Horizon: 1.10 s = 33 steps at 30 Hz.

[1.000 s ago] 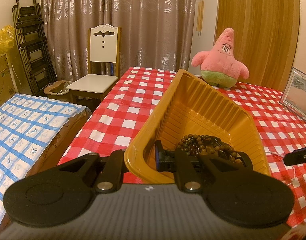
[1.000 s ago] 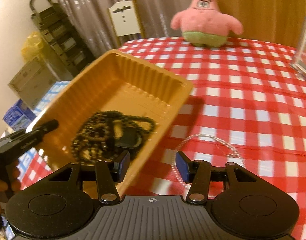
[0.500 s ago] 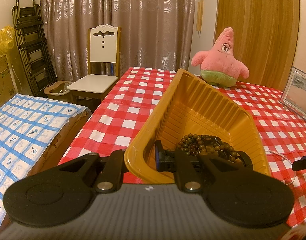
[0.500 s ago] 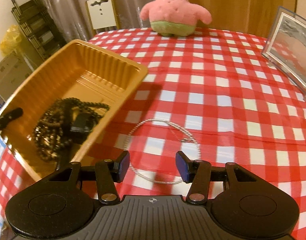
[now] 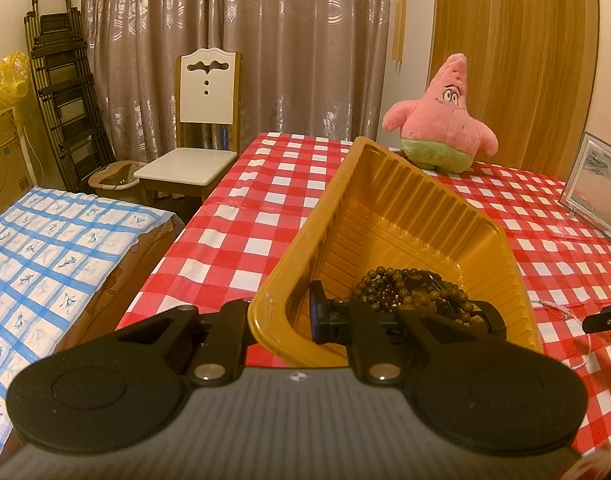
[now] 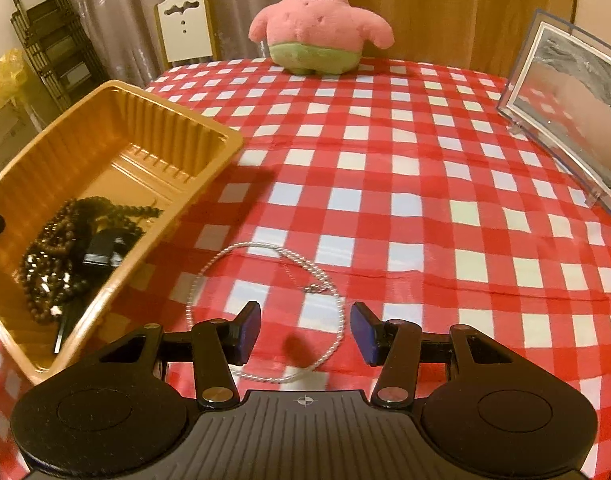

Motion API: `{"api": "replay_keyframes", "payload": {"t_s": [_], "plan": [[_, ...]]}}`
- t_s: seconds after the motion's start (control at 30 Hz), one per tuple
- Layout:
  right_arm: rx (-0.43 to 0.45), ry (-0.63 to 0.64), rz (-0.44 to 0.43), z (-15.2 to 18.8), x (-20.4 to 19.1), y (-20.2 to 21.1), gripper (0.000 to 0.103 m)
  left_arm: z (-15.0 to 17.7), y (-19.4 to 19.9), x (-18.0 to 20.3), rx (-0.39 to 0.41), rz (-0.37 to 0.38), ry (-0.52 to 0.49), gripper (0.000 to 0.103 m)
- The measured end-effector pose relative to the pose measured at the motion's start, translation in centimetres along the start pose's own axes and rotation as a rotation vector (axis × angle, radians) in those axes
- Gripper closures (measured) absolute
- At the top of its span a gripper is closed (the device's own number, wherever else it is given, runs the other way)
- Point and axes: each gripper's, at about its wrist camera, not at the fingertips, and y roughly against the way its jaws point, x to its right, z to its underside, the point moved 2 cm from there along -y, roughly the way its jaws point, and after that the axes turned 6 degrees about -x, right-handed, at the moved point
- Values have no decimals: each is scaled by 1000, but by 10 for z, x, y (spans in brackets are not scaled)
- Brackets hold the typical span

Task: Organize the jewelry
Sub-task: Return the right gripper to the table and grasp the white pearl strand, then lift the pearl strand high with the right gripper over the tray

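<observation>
Thin silver rope-chain necklace (image 6: pixel 265 312) lies looped on red-checked tablecloth (image 6: pixel 425 208), beside orange plastic tray (image 5: pixel 385 216). Light, limp, likely slippery: pinch 1 strand. Right gripper (image 6: pixel 305 332) jaws apart above it; left gripper (image 5: pixel 281 320) clamped on tray wall.

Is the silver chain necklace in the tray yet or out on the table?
Out. The silver chain necklace lies looped on the checked tablecloth beside the orange tray.
</observation>
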Motion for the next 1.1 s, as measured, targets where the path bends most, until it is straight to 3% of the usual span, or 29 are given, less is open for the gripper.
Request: {"api": "replay_keyframes", "payload": {"t_s": [0.1, 0.2, 0.63, 0.7, 0.77, 0.97, 1.1], "plan": [[14, 25, 3, 0, 4, -5, 54, 0, 0, 0, -1, 0, 0, 91], [10, 47, -4, -2, 8, -13, 71, 0, 0, 0, 0, -1, -1, 91], [12, 171, 12, -7, 16, -34, 85, 1, 1, -1, -1, -1, 2, 91], [16, 209, 14, -4, 12, -35, 97, 1, 1, -1, 1, -2, -1, 91], [19, 233, 19, -2, 8, -35, 101, 1, 1, -1, -1, -2, 0, 91], [13, 200, 11, -3, 6, -31, 102, 2, 1, -2, 0, -2, -1, 91], [69, 139, -40, -12, 5, -4, 102, 2, 1, -2, -1, -2, 0, 91]]}}
